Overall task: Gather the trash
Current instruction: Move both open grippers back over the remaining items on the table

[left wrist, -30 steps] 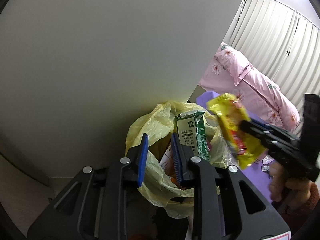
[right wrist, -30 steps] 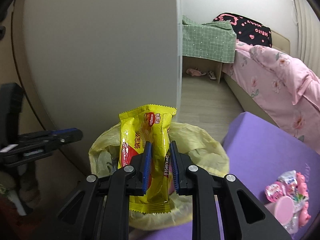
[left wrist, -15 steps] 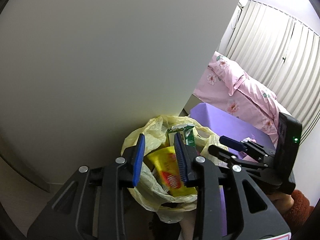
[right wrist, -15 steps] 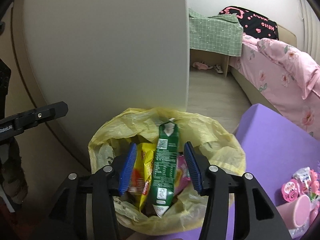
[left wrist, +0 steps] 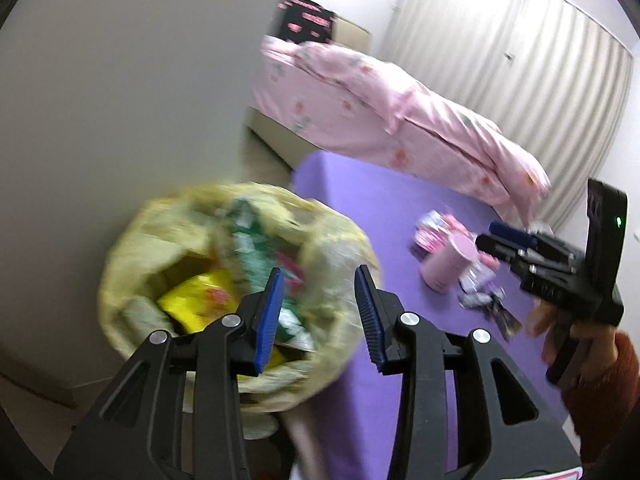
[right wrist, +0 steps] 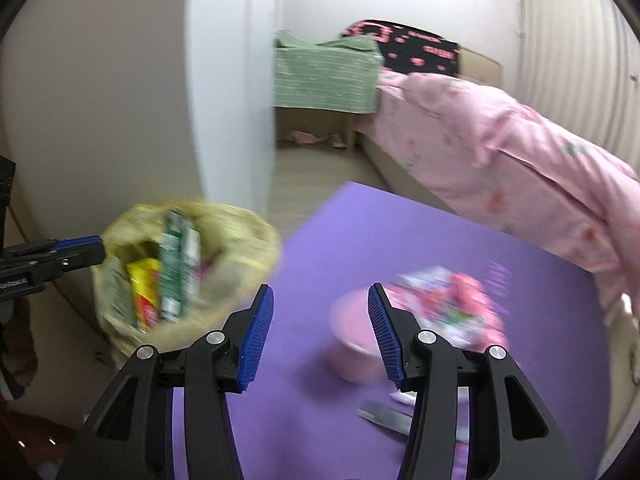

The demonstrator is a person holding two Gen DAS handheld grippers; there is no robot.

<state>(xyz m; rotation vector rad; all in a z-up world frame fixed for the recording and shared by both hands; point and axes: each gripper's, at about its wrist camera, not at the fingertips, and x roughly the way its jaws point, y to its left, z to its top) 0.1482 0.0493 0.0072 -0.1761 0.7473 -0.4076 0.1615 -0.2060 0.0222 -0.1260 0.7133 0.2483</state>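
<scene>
Left gripper (left wrist: 318, 316): jaws apart and just been opening, nothing between the pads. Directly ahead and below, just past the left blue pad, a bin lined with a yellow bag (left wrist: 132, 256), blurred; inside it a yellow wrapper (left wrist: 200, 300) and a green carton (left wrist: 256, 256). Off to the right, the purple mat (left wrist: 384, 200).

Right gripper (right wrist: 320, 332): jaws wide apart after opening within the last second, empty. Just ahead between the fingers, bare purple mat; behind the right pad, a pink cup (right wrist: 352, 344), with a blurred heap of pink and white wrappers (right wrist: 448, 304) just beyond it. Low by the right finger, a silvery wrapper (right wrist: 384, 414) lying flat. Further left, the lined bin. Far ahead on the right, a bed under a pink quilt (right wrist: 520, 152).
</scene>
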